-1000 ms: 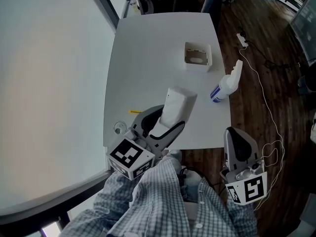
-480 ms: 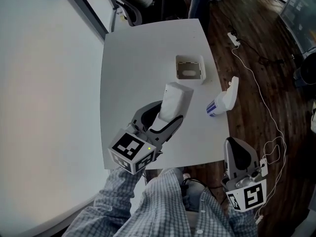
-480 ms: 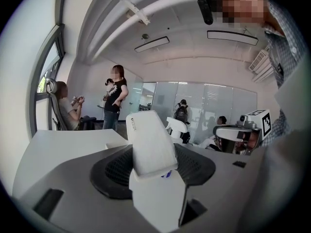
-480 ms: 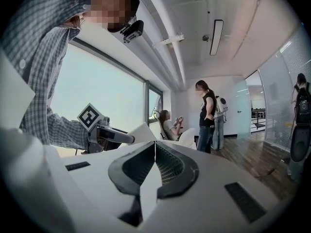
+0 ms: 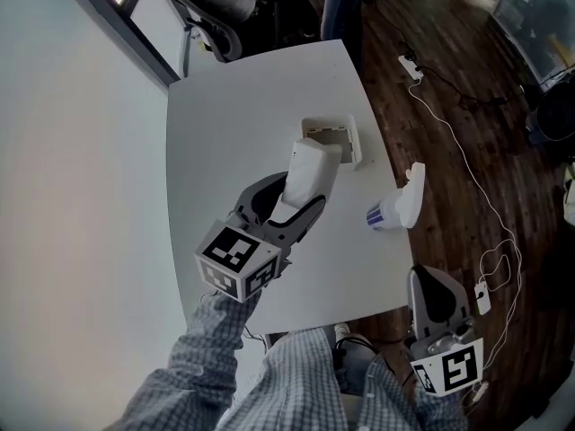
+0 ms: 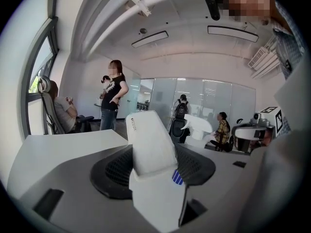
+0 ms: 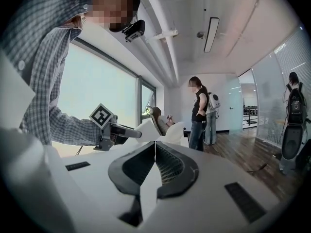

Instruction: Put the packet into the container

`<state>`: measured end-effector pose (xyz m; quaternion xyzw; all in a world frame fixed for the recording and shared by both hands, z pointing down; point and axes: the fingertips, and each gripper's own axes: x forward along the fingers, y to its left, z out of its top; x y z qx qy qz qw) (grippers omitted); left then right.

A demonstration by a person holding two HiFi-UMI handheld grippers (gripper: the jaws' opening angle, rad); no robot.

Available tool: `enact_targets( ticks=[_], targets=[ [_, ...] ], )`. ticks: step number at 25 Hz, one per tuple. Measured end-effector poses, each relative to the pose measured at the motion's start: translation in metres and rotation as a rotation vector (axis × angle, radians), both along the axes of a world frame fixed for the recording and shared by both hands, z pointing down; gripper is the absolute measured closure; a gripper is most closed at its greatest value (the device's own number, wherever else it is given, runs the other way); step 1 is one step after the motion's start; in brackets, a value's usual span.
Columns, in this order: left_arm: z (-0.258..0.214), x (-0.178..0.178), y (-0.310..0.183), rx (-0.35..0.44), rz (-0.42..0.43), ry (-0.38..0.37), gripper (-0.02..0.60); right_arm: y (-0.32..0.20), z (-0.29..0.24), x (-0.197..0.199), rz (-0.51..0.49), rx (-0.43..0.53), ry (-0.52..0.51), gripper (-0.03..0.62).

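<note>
With the left claw point(image 5: 292, 210) clamped on the white packet's point(image 5: 311, 162) lower end, its top overlapping the container's point(image 5: 354, 140) near rim at frame centre, centre the packet over the opening before releasing; the right claw point(image 5: 435, 284), lower right, is closed on nothing.

Nothing can be read: the packet point(image 6: 151, 144) carries a tiny dark line of print near its top, too small to make out, and a blue striped mark point(image 6: 178, 177)
</note>
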<state>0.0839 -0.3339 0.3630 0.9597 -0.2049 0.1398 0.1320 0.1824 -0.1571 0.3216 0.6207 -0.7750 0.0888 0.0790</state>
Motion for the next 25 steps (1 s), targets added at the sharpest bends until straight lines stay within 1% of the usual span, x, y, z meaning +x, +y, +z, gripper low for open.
enact_targets(
  ticks=[4, 8, 14, 18, 22, 25],
  targets=[
    [0.006, 0.012, -0.021, -0.004, 0.013, -0.016, 0.316, -0.001, 0.003, 0.007, 0.025, -0.030, 0.003, 0.579],
    [0.014, 0.024, -0.042, -0.010, 0.021, -0.022, 0.316, -0.006, 0.006, 0.012, 0.045, -0.038, 0.003, 0.579],
    [0.031, 0.040, -0.067, -0.018, 0.032, -0.052, 0.316, -0.008, 0.011, 0.019, 0.083, -0.061, -0.010, 0.579],
    [0.045, 0.048, -0.082, -0.014, 0.039, -0.096, 0.316, -0.009, 0.014, 0.021, 0.096, -0.080, -0.011, 0.579],
    [0.061, 0.058, -0.093, -0.043, 0.049, -0.112, 0.316, -0.008, 0.018, 0.025, 0.122, -0.092, -0.013, 0.579],
    [0.074, 0.060, -0.097, -0.073, 0.042, -0.147, 0.316, -0.008, 0.021, 0.026, 0.133, -0.102, -0.020, 0.579]
  ],
)
